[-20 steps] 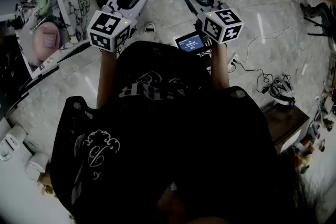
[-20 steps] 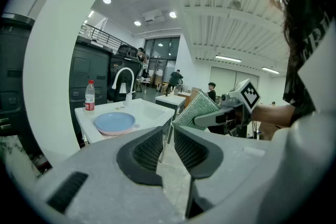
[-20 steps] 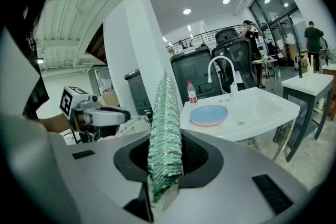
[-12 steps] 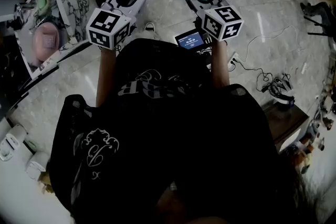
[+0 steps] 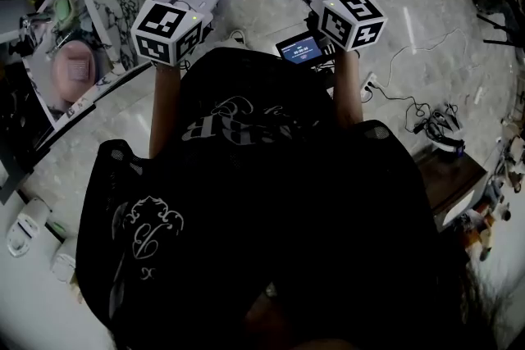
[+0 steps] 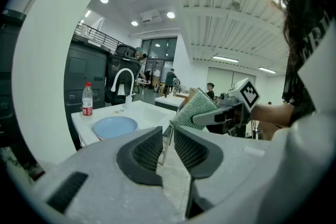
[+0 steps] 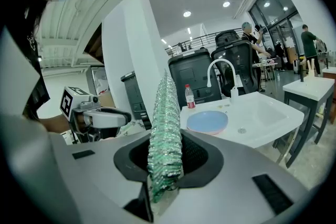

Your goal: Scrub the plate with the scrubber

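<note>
The right tongs (image 7: 165, 168) pinch a green mesh scrubber (image 7: 165, 123) by its lower end, so its long axis runs straight out from the jaws, edge-on and pointing away from the person. The left tongs (image 6: 166, 147) hold nothing, their jaws a narrow gap apart. A blue plate (image 7: 207, 122) lies flat on the white worktop (image 7: 265, 113) beside the sink, well apart from both.
</note>
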